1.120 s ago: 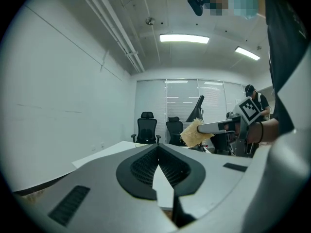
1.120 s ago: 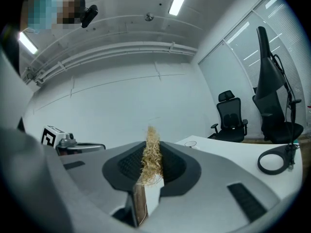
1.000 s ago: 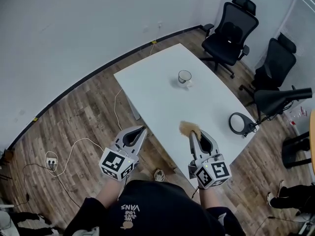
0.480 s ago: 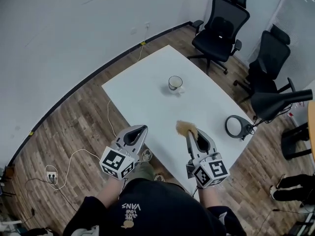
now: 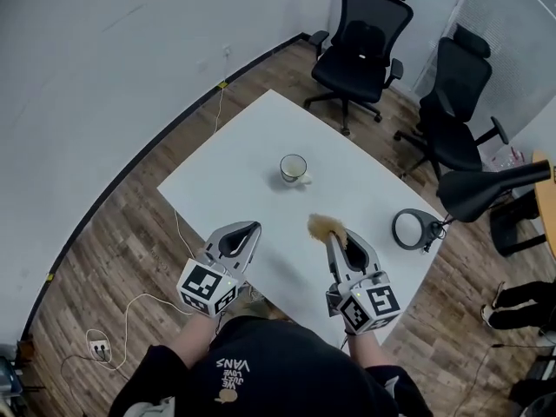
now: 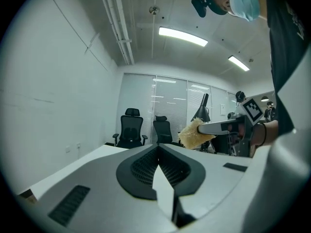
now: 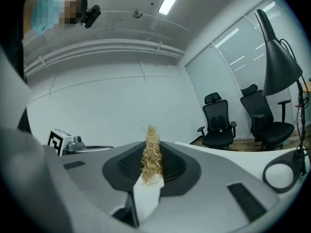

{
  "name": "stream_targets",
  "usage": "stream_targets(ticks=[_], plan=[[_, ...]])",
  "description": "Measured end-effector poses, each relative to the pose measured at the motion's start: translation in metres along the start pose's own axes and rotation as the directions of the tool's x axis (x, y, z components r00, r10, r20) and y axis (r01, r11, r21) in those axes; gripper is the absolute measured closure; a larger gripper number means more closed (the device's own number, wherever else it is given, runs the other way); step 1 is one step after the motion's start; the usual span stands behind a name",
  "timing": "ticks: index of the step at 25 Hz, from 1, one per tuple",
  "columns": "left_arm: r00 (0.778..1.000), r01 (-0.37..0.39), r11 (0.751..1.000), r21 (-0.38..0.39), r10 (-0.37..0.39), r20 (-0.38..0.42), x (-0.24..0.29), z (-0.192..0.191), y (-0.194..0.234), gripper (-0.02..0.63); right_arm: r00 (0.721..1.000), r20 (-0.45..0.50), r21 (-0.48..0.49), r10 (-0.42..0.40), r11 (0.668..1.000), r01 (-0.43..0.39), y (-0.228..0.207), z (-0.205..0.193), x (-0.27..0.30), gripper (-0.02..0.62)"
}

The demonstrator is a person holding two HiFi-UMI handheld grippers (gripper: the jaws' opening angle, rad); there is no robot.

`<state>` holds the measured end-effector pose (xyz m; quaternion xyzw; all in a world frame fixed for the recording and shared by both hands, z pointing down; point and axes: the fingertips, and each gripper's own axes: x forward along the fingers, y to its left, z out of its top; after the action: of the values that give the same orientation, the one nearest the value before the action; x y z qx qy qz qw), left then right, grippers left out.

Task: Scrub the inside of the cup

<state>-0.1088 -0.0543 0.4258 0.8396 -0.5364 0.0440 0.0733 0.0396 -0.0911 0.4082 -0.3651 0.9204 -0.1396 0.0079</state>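
A white cup [image 5: 294, 168] stands upright near the middle of the white table [image 5: 226, 168], well ahead of both grippers. My right gripper [image 5: 313, 235] is shut on a tan fibrous scrubber [image 5: 327, 226], which sticks out past its tips over the table's near part; between the jaws it shows as a flattened tuft [image 7: 151, 157]. My left gripper [image 5: 254, 228] is shut with nothing in it, at the table's near left edge. In the left gripper view the scrubber [image 6: 195, 134] and the right gripper show to the right. The cup is hidden in both gripper views.
A round ring lamp base [image 5: 409, 229] with a black shade [image 5: 486, 189] sits at the table's right end. Two black office chairs [image 5: 360, 38] [image 5: 455, 85] stand beyond the far side. A cable [image 5: 139, 307] runs across the wooden floor at left.
Both grippers have moved forward towards the table; the cup and table have slid nearer and lower in the head view. Both jaws stay as they were, the scrubber still held.
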Motion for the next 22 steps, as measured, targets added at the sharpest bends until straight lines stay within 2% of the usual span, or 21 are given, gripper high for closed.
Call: stream_targets(ticks=[13,22], plan=[[0.983,0.177,0.983,0.055,-0.174,-0.056,0.064,-0.009,0.046,0.595,0.986,0.02,0.017,-0.165,0.986,0.164,-0.021,0.001,0.039,0.518],[0.963,0.265,0.964,0.032,-0.263,-0.053,0.102,-0.01,0.055,0.595,0.967,0.019,0.022,-0.253,0.967,0.253,-0.039,0.001,0.048,0.518]])
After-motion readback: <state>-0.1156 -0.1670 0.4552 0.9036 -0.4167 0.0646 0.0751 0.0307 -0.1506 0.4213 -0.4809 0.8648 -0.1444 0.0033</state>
